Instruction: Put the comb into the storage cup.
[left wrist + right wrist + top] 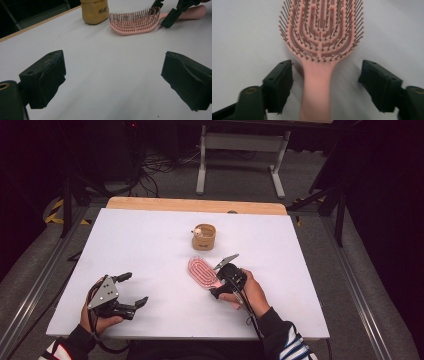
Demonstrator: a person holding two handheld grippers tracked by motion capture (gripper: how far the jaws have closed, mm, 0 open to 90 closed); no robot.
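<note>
A pink hairbrush [201, 271] [135, 22] [322, 37] lies bristles up on the white table [150, 245], right of centre, with its handle pointing to the person. My right gripper [220, 279] [325, 87] [163, 12] straddles that handle. Its jaws stand on either side of the handle with a gap on both sides, so it is open. Near the front left of the table, my left gripper [135, 289] [112, 80] is open over bare tabletop with nothing between its jaws.
A small tan cup [204, 237] [95, 11] stands just beyond the brush head, with a small pale object at its rim. A wooden strip [195, 205] runs along the table's far edge. A white frame [240, 155] and cables sit on the floor beyond.
</note>
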